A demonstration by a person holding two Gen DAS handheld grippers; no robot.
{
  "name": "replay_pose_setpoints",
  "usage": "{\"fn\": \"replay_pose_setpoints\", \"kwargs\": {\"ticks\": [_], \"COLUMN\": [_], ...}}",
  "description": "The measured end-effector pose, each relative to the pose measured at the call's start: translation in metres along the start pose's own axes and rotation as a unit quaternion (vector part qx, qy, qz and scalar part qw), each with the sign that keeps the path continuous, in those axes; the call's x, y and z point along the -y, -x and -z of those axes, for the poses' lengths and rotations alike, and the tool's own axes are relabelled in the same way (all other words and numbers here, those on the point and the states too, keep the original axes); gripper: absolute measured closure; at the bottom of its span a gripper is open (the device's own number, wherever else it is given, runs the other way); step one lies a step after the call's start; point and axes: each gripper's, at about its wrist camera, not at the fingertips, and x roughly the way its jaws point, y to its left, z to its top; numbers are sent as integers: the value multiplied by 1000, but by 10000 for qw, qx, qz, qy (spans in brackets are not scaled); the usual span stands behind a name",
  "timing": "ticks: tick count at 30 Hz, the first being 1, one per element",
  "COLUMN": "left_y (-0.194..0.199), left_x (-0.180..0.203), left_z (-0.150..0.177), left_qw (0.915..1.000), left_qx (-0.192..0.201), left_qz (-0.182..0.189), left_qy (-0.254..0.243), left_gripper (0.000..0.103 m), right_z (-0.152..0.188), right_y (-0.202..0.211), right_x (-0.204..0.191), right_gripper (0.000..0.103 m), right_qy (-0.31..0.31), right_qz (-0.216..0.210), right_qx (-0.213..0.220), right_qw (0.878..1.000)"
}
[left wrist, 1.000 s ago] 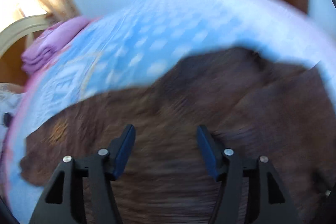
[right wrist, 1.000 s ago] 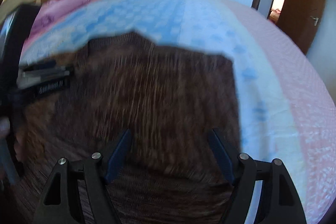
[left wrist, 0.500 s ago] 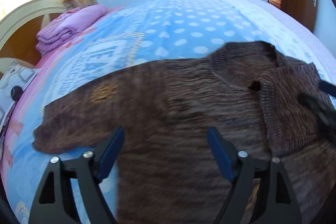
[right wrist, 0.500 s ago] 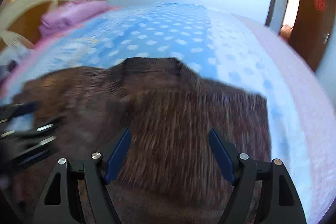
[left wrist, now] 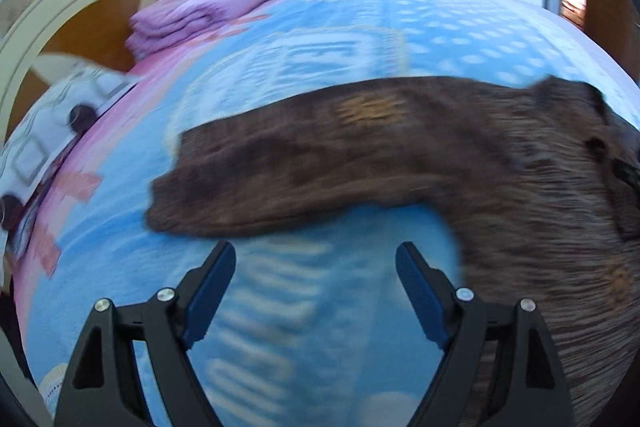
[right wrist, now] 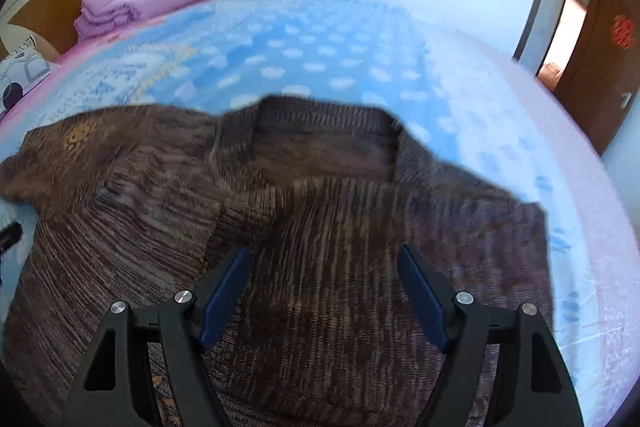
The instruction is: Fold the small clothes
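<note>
The left gripper [left wrist: 316,259], its jaws just opened wide, holds nothing over blue bedspread [left wrist: 280,307]; the brown knit sweater's sleeve [left wrist: 320,155] stretches just ahead. The right gripper [right wrist: 322,267] gapes empty above the brown knit sweater [right wrist: 320,219], spread flat beneath it.

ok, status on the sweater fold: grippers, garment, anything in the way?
Left gripper jaws just opened wide, empty, over the blanket. Right gripper open, above the brown sweater. One sleeve lies spread out, unfolded. Nothing blocking.
</note>
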Motion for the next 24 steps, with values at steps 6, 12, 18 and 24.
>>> {"fn": "replay_pose_setpoints", "kwargs": {"ticks": [6, 12, 18, 24], "left_y": [-11, -18, -30, -45], "left_x": [-53, -106, -122, -122], "left_z": [4, -2, -3, -2], "left_qw": [9983, 9914, 9869, 9809], "left_qx": [-23, 15, -95, -282], "left_qz": [-459, -627, -433, 276], "left_qy": [367, 1147, 1552, 1905], "left_gripper": [18, 18, 18, 38], "right_z": [23, 32, 32, 33], "right_y": [10, 15, 14, 16], "right_x": [-39, -38, -38, -36], "right_gripper": [27, 23, 22, 21], "right_qy": [642, 562, 580, 558], "right_qz": [-741, -741, -678, -684], "right_qx": [-230, -186, -150, -140], "right_qw": [9949, 9955, 9959, 9960]}}
